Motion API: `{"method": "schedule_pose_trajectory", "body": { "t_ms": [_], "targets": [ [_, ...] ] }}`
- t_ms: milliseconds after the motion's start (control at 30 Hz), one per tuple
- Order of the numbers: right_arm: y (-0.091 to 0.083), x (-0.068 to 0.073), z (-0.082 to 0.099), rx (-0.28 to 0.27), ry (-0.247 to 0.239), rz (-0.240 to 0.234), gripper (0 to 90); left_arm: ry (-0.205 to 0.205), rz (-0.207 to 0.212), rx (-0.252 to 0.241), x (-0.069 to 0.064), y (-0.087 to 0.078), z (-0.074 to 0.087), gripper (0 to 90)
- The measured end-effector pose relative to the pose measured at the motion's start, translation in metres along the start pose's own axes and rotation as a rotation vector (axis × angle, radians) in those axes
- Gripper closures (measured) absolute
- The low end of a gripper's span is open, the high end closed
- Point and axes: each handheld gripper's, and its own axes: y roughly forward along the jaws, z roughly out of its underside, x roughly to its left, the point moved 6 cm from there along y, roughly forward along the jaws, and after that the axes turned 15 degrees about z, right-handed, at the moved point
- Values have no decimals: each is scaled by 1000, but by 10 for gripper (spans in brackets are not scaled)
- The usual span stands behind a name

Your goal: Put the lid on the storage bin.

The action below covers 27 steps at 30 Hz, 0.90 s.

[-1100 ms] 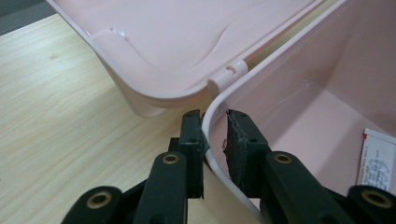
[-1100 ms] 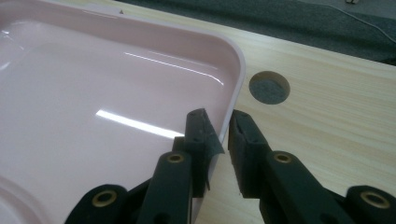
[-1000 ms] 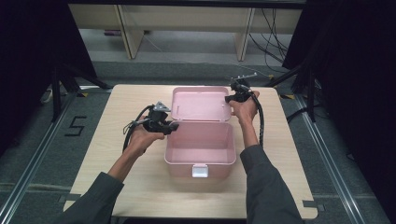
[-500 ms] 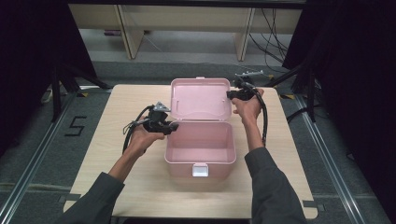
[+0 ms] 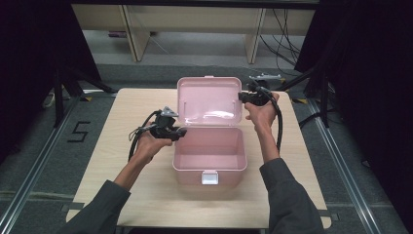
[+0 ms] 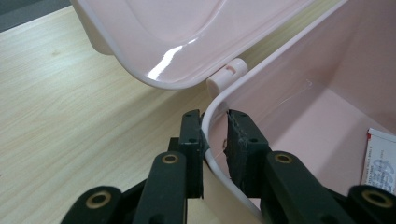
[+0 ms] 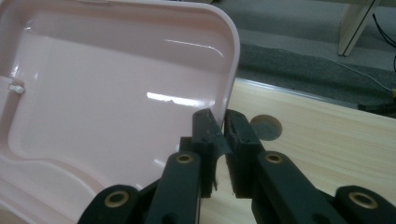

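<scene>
On the left of the high view, the left gripper rests at the left wall of the pink plastic box, which sits open near the middle of the light wooden desk. In the left gripper view its 2 black fingers stand narrow, clamped on the box's thin rim at the far left corner: 1 finger outside the wall, the other inside, with the white edge running between them. Just beyond the fingertips a small pink hinge knuckle joins the box to its lid. On the box floor, at the right edge of that view, lies a white printed packet; its text is too small to read.

In the middle, the box has a white latch on its near wall. The lid stands raised from the far edge, its glossy inside facing the person.

On the right, the right gripper meets the lid's right edge near its upper corner. In the right gripper view its fingers have just been closing and stand narrow, pinching the lid's thin rim between them. Just past the fingers, a round grey cable port is set into the desk.
</scene>
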Motion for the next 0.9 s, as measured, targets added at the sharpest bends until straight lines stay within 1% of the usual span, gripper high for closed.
{"method": "schedule_pose_trajectory", "body": {
  "t_ms": [67,133,200,233,267,300,333,367,400,433,467,500,533,567,600,633,667,700,733,767,833,867,900],
  "targets": [
    [-3,1,-1,-8,8,-8,842,-1,2,3,0,0,0,759],
    [-6,0,-1,-33,-22,0,844,-4,2,1,0,0,0,759],
    [-11,1,-1,-35,5,-8,847,-15,-4,-11,-1,0,0,759],
    [-12,0,-2,-47,-7,-15,847,-12,0,-6,-1,-1,0,760],
    [-14,0,-2,-48,-8,-17,848,-14,1,-9,-1,-1,0,760],
    [-17,1,-1,-44,13,-13,848,-16,1,-10,-1,-1,0,760],
    [-19,0,-2,-54,3,-20,849,-17,1,-11,-2,-1,0,760],
    [-21,2,-1,-48,13,-14,850,-17,-1,-10,-2,-1,0,760],
    [-22,1,-3,-67,-12,-14,852,-17,-2,-10,-2,-1,0,760],
    [-24,1,-3,-80,-19,-19,853,-18,-3,-11,-2,-1,0,760],
    [-26,3,-3,-78,-13,-13,854,-26,-4,-19,-2,-1,0,760],
    [-28,1,-4,-91,-30,-12,856,-30,3,-21,-2,-1,1,761],
    [-31,3,-4,-90,-17,-17,857,-28,-3,-23,-1,-2,1,760],
    [-31,3,-4,-99,-29,-22,859,-30,-1,-23,-1,-2,1,760],
    [-33,3,-4,-108,-21,-22,860,-30,-3,-24,-1,-2,1,760],
    [-35,4,-4,-105,-23,-25,860,-29,-2,-26,-1,-2,1,760],
    [-36,2,-3,-110,-31,-17,862,-30,-1,-28,-1,-1,1,760],
    [-37,3,-3,-116,-16,-28,863,-31,-2,-29,-1,-1,2,760],
    [-38,3,-1,-115,-15,-26,864,-32,-4,-30,-1,-1,2,760],
    [-39,3,-1,-123,-15,-38,866,-34,1,-30,-1,-1,2,759],
    [-41,3,0,-126,-8,-38,866,-37,-4,-33,-1,-1,2,759],
    [-43,1,-1,-134,-22,-32,867,-44,-3,-41,-1,0,1,759],
    [-44,2,0,-138,-16,-42,867,-44,-1,-37,-1,-1,2,759]
  ]
}}
